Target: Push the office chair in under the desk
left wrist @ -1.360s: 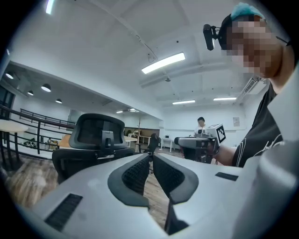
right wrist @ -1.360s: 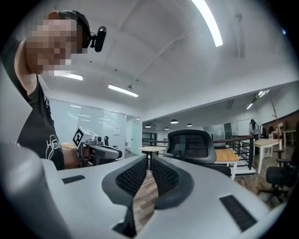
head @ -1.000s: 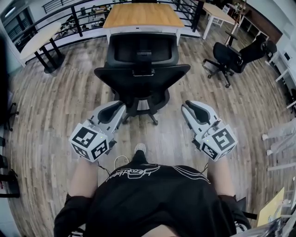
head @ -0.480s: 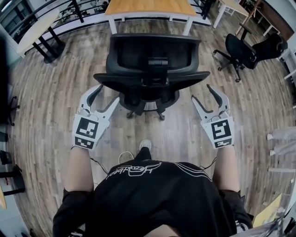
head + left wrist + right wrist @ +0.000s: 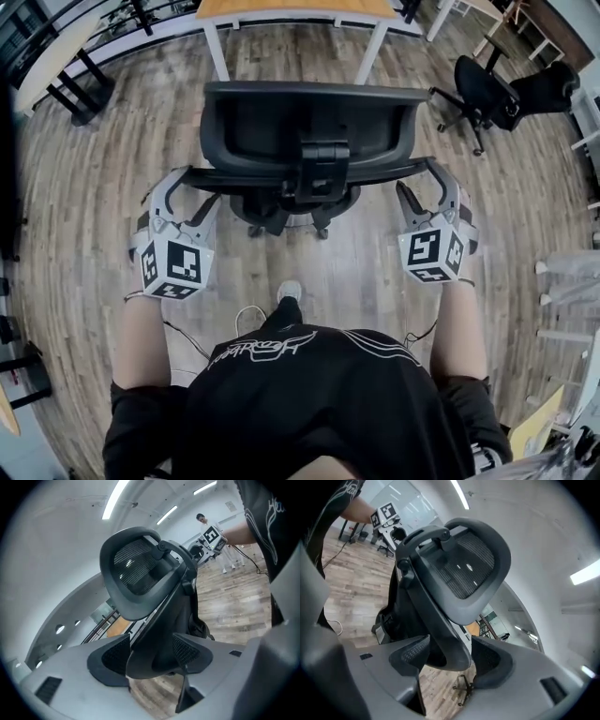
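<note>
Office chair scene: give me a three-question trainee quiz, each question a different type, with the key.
1. True or false: the left gripper and the right gripper both stand at the same side of the office chair.
2. Multiple choice: what lies between the left gripper's jaws? A. a caster. B. the backrest's side edge. C. a desk leg.
3. Short answer: what stands on the floor at the head view's upper right?
Key: 1. False, one at each side. 2. B; both grippers' jaws have just been opening and stand apart, each around one edge of the backrest. 3. A second black chair.
</note>
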Available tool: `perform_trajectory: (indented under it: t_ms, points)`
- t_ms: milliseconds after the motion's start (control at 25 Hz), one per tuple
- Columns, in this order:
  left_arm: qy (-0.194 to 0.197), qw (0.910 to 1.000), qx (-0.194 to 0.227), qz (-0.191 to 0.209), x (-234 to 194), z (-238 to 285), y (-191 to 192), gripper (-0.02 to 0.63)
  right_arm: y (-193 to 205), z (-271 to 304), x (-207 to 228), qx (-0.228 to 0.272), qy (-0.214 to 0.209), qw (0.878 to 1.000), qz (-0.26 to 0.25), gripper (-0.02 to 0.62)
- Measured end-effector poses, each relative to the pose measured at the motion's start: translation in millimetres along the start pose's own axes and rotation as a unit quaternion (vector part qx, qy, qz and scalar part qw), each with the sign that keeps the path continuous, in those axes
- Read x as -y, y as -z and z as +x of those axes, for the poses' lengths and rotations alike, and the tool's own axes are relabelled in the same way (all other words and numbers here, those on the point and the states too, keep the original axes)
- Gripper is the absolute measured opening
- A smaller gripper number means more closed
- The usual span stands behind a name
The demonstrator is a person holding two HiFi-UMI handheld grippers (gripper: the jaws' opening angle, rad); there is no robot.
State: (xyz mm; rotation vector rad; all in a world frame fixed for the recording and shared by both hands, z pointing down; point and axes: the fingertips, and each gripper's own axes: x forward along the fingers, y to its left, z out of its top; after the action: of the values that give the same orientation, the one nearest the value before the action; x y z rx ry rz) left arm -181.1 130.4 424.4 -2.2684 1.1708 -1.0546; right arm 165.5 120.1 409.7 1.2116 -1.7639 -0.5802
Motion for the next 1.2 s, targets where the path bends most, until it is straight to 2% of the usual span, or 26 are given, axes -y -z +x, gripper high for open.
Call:
perform_trajectory:
  t_ms: [120,400,720,1200]
  points:
    - [-0.006,0.9994,-0.011,0.032,-3.3,10.3,5.5,0.259,8.2,14.1,-3.4,-0.027,-0.003,0.999,-0.027,0.281]
    - [-0.005,0.9982,-0.006,0.06,-8.3,18.7,6.0,0.258,8.5,21.3,0.3,-0.047,0.008,0.997,-0.059,0.264]
    - [0.034,0.9975,-0.003,0.063,-10.9,25.3,6.9,0.247,8.0,27.2,0.7,-0.072,-0.008,0.995,-0.063,0.258]
    - [0.031,0.998,0.003,0.054,-28.5,51.8,2.1,0.247,9.5,53.2,15.9,-0.095,-0.021,0.993,-0.06,0.258]
